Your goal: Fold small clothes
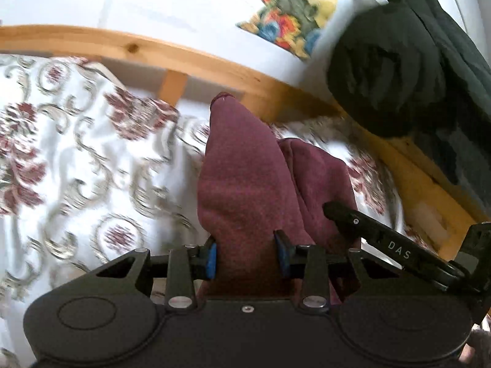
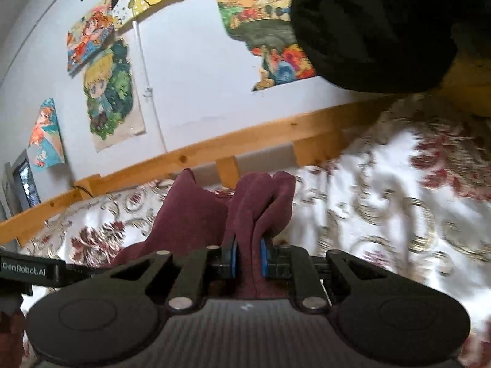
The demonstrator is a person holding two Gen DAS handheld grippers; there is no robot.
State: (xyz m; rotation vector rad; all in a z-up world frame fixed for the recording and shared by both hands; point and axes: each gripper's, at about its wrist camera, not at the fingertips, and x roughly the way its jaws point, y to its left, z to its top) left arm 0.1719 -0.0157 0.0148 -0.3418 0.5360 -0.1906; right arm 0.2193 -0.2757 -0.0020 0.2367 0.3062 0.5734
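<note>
A small maroon garment (image 1: 245,190) is held up over a floral bedspread (image 1: 76,168). My left gripper (image 1: 247,256) is shut on one bunched part of it, cloth filling the gap between the blue pads. The right gripper's finger (image 1: 353,217) reaches into the left wrist view beside that cloth. In the right wrist view, my right gripper (image 2: 248,260) is shut on another fold of the maroon garment (image 2: 257,202), which rises ahead of the fingers. The garment's lower part is hidden behind the gripper bodies.
A wooden bed rail (image 1: 190,58) runs along a white wall (image 2: 199,76) with colourful cartoon posters (image 2: 110,92). A dark green garment (image 1: 399,70) hangs over the rail at the right; it also shows in the right wrist view (image 2: 368,30). The floral bedspread (image 2: 383,199) lies below.
</note>
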